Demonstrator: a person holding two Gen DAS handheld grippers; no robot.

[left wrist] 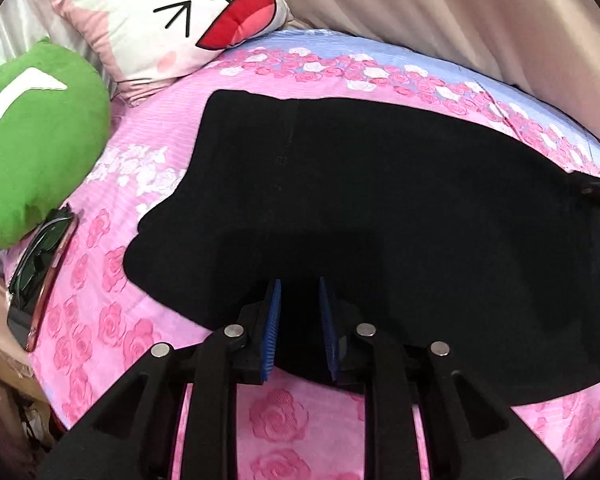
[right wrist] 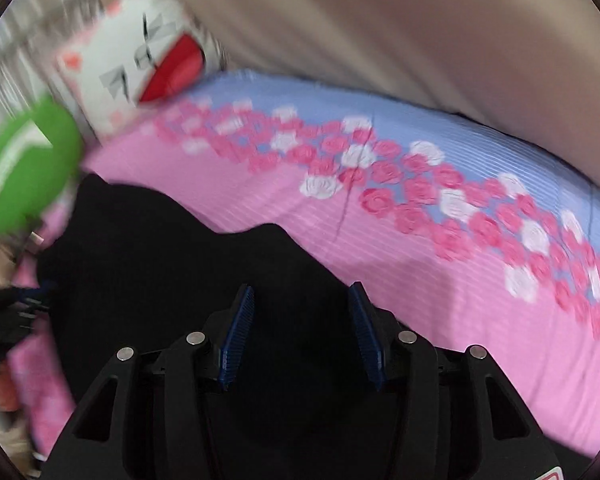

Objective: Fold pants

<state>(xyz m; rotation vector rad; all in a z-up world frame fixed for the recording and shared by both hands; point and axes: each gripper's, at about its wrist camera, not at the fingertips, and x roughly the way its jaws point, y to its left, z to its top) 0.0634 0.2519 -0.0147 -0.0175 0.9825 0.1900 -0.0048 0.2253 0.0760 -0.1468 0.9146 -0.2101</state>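
**2 open grippers over black pants on the bed**

Nearest us, the left gripper [left wrist: 299, 312] hangs with its 2 blue pads a narrow gap apart and nothing between them, tips just over the near hem of the pants [left wrist: 380, 208]. The right gripper [right wrist: 302, 320] is spread wider, also empty, hovering above the dark cloth toward the pants' right end; its view is smeared by motion blur, so we cannot tell whether the pads touch the fabric.

The pants lie flat across the middle of the bed [left wrist: 284, 412], a wide black shape reaching from near the bed's left side toward its right edge. We judge them light, limp and unbreakable: they will drape and sag from any pinch, so we want hold of an edge or corner, with both grippers lifting together to keep the fold square. The near hem looks the easiest to pinch.

The near edge of the bed shows a bare pink strip by the left gripper. On the left edge a pair of sunglasses [left wrist: 40, 268] lies beside a green plush [left wrist: 32, 140], close to the pants' left end. Farther off, a cat-face pillow [left wrist: 172, 16] sits in the far left corner. The far strip of the bed, below the curtain [left wrist: 460, 12], offers open room.
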